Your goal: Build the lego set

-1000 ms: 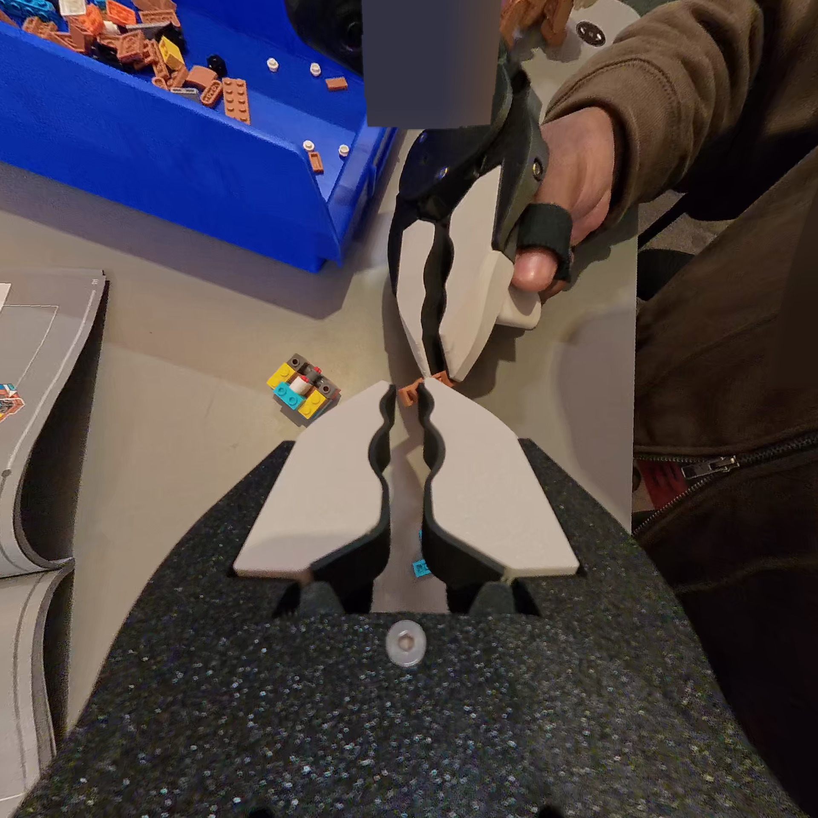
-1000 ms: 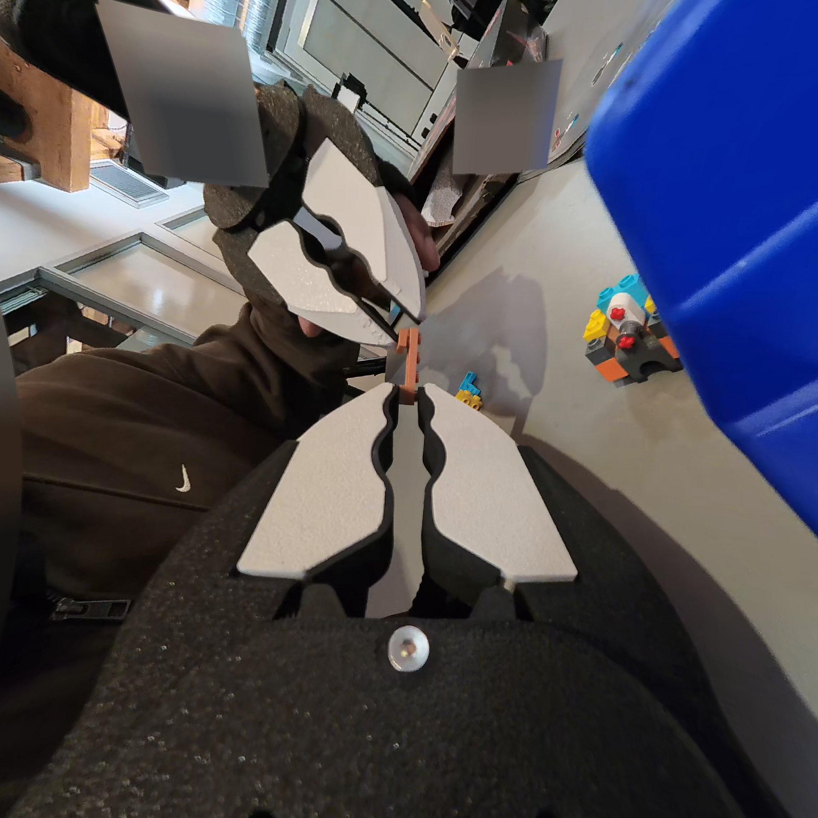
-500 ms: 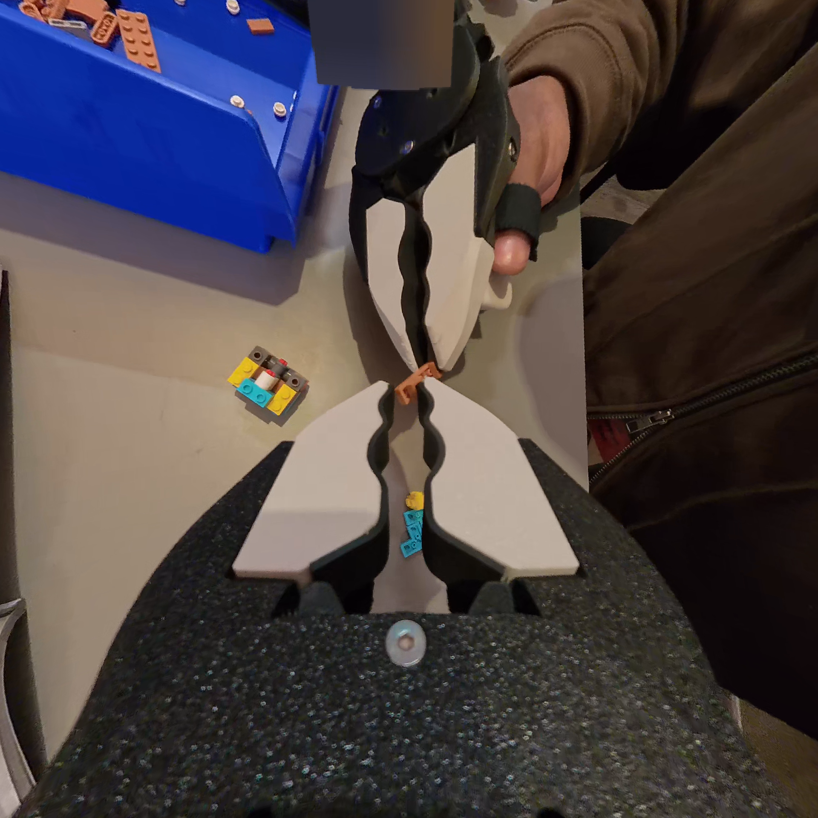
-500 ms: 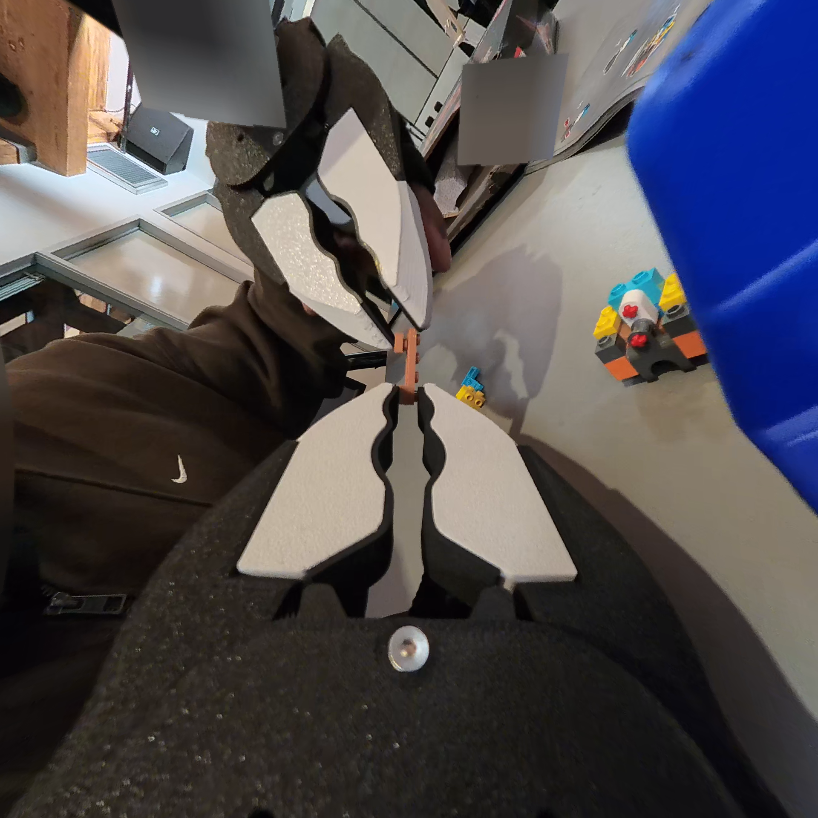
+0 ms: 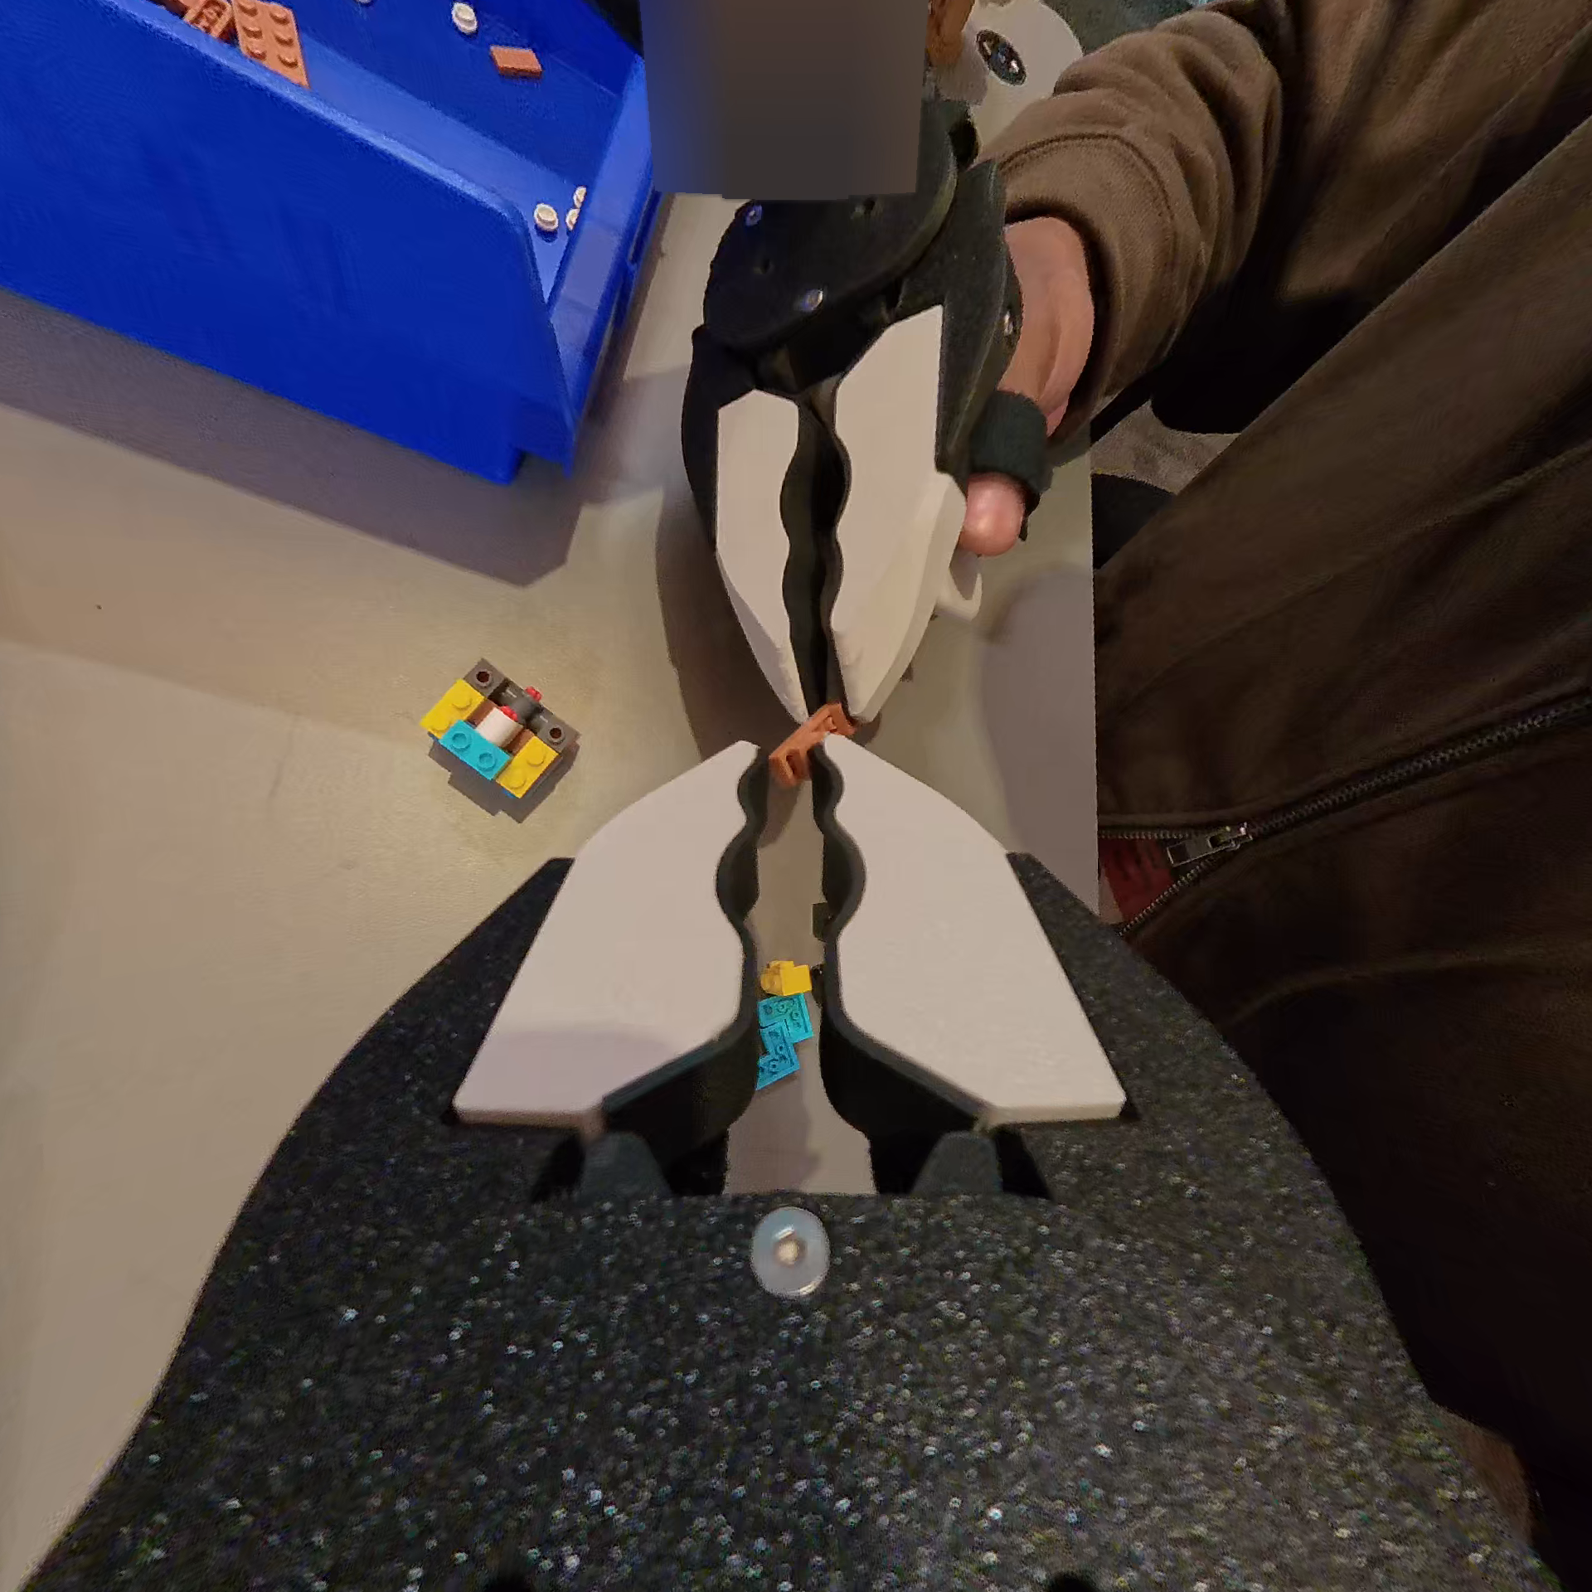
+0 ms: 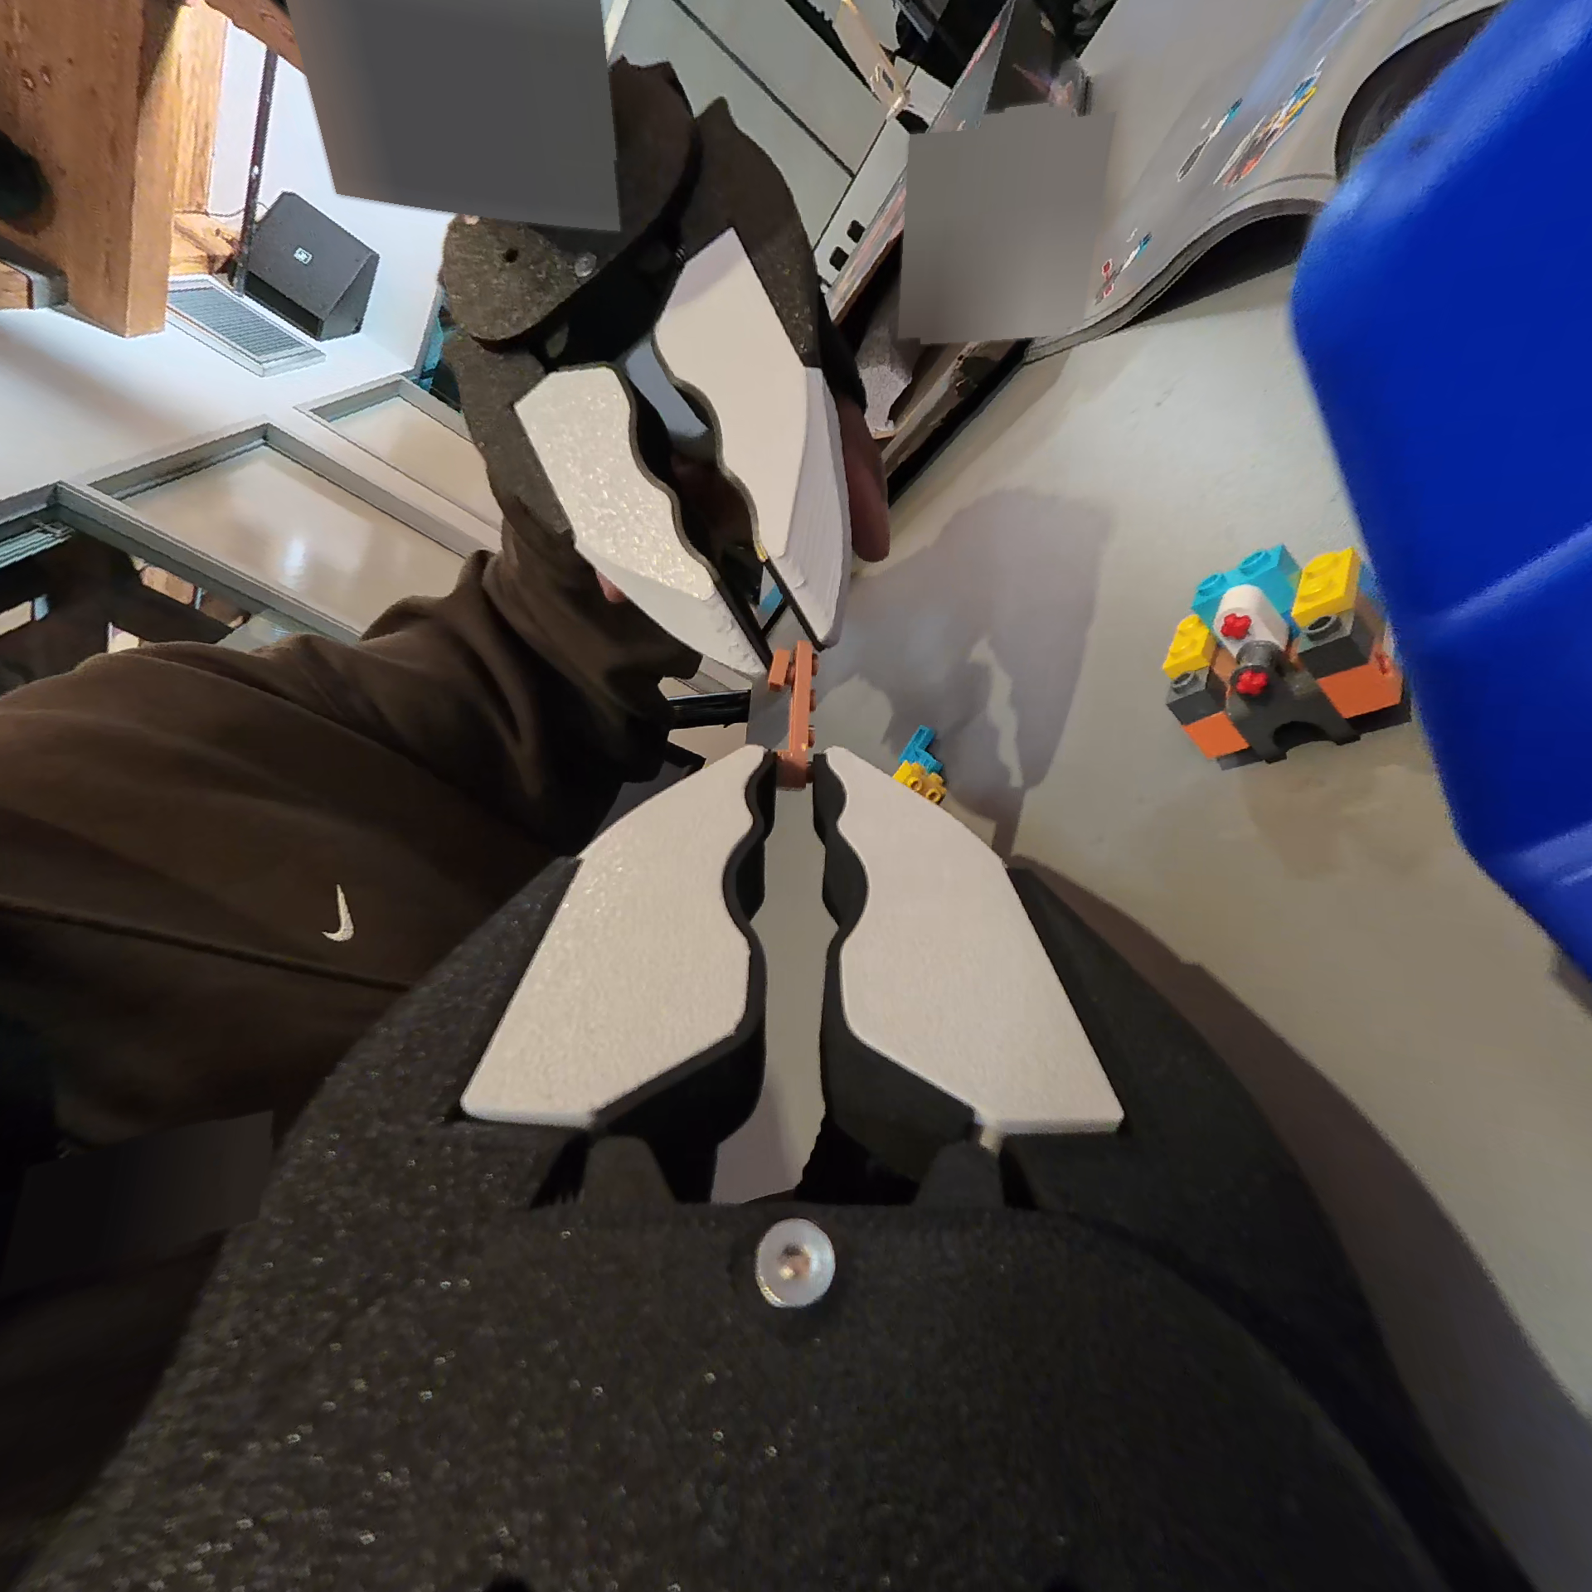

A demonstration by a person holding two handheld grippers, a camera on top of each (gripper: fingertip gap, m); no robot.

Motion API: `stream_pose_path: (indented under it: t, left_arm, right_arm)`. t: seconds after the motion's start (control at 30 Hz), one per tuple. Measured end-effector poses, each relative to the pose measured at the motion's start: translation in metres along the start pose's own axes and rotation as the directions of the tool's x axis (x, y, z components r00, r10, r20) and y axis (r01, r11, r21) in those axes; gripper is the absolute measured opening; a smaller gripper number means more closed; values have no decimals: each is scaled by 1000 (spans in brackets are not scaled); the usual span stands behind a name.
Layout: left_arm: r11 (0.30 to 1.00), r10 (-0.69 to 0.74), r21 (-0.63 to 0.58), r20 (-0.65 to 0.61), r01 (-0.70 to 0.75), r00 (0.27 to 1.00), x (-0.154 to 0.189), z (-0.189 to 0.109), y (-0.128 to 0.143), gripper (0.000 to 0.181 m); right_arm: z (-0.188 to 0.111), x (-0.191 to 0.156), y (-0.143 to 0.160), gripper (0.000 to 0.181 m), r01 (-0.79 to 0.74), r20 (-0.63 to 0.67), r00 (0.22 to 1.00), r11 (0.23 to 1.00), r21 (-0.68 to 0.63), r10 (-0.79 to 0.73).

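Note:
A thin brown lego plate (image 6: 803, 715) hangs between the two grippers above the table, with a small brown piece (image 6: 780, 668) at its far end. My right gripper (image 6: 793, 763) is shut on the plate's near end. My left gripper (image 5: 788, 756) is shut on the small brown piece (image 5: 792, 758); it also shows in the right wrist view (image 6: 788, 650), tip to tip with the right one. The right gripper (image 5: 825, 715) shows in the left wrist view, held by a hand. A small built assembly (image 5: 500, 741) of yellow, teal, grey and orange bricks sits on the table (image 6: 1275, 663).
A blue bin (image 5: 301, 241) with loose brown bricks stands at the back left (image 6: 1464, 431). Loose teal and yellow pieces (image 5: 782, 1025) lie under my left gripper (image 6: 920, 767). An open instruction booklet (image 6: 1249, 146) lies beyond. The table edge (image 5: 1092, 689) and a person's brown jacket are right. My left and right fingertips are right by each other.
Both grippers stayed joined at the brown pieces and shifted together toward the near table edge. The teal and yellow pieces came into view under the left gripper, and the booklet left the left wrist view.

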State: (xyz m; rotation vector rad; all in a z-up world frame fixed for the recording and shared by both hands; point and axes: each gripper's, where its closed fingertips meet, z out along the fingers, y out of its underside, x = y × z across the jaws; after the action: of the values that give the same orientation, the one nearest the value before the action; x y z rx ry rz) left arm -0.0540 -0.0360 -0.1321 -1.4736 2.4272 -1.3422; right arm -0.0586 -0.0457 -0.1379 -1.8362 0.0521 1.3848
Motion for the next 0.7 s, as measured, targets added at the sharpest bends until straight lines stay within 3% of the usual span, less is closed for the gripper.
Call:
stream_pose_path:
  t: [0.27, 0.7]
  left_arm:
    - [1000, -9, 21, 32, 8, 999, -2, 0, 0, 9]
    - [997, 76, -15, 216, -75, 973, -6, -1, -2, 8]
  right_arm:
    - [0, 1, -1, 8, -1, -10, 1000, 1000, 7, 1]
    - [-2, 4, -3, 8, -9, -24, 1000, 1000, 25, 9]
